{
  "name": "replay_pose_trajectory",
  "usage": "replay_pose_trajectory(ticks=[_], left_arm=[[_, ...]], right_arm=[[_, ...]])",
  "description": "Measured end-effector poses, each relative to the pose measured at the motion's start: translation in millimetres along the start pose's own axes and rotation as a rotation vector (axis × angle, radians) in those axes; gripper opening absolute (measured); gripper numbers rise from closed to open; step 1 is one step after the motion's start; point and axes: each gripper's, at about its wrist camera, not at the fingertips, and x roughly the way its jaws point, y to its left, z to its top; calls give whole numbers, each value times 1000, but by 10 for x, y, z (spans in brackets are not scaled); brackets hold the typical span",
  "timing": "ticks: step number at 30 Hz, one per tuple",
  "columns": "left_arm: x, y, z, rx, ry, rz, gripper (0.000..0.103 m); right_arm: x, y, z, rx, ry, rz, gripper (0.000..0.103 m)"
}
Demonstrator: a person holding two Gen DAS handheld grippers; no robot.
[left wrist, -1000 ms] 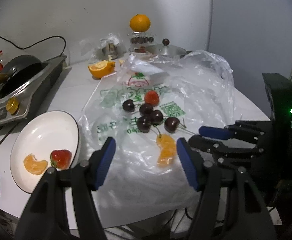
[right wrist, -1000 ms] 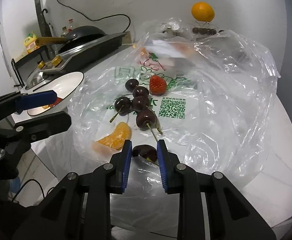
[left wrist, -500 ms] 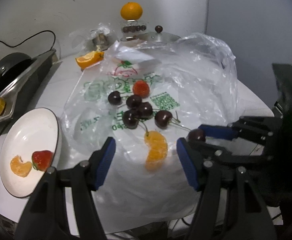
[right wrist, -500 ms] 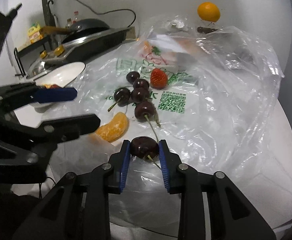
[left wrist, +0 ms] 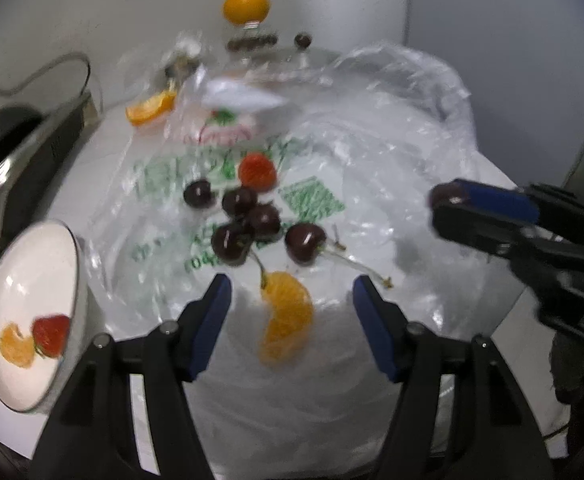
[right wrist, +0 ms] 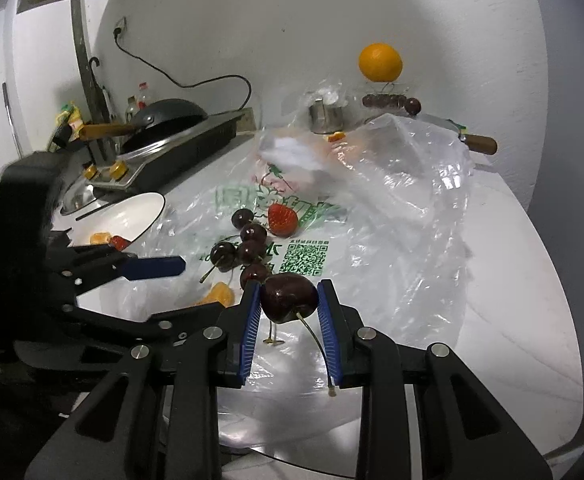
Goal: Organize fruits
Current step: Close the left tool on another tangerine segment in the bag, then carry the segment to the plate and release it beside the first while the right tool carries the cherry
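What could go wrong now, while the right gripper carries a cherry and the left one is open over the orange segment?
The cherry is round and glossy, so it may slip from the right gripper. The left gripper may pinch the plastic bag together with the orange segment, dragging the loose cherries. A hard squeeze may also crush the segment.

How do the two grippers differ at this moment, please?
The right gripper is shut on a dark cherry, lifted clear of the plastic bag; the left gripper stands open and empty, its fingers either side of an orange segment lying on the bag. Both have blue-padded black fingers.
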Motion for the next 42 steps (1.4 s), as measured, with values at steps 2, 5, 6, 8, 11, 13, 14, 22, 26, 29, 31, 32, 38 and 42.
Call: replay_pose_trajectory(ticks=[2,5,6,8,11,13,14,22,26,29,31,32,38,42], left_arm=[[84,44,-21,-29,42,-11,59],[124,48,-56,-29,77,-33,50],[126,46,-65,-25,81,-37,41],[119,62,-81,-30,78,-50,37],[106,76,-107,-21,84,-59,25],[84,91,-131,-21,81,-74,23],[66,93,-143,-20,77,-82,23],[-288,63,-176,-5,-16,-145,23],[-472,87,-161,-5,-66,-160,23],[-591,115,-154,-11,-100,-172,23],[-672,155,-143,-19,-120,-175,23],[-687,178,-137,-21,-126,-177,23],[-872,303,-133,-42,-193,-197,23],[-950,388,-134,-51,-218,-200,23]], right_arm=[[10,-13,-13,7,6,1,30],[-7,-1,-23,-2,8,-8,30],[-15,-1,-23,-2,5,-11,30],[-25,-3,-23,3,3,-19,30],[-40,8,-23,5,-1,-27,30],[-47,28,-27,1,-2,-33,30],[-53,40,-27,-1,-2,-36,30],[-141,172,-4,-19,-17,-45,30],[-173,262,34,-41,-25,-49,30],[-180,327,69,-57,-30,-51,30],[-184,373,97,-68,-35,-53,30],[-183,388,112,-71,-37,-55,30],[-147,504,196,-86,-47,-62,30],[-109,599,240,-101,-43,-59,30]])
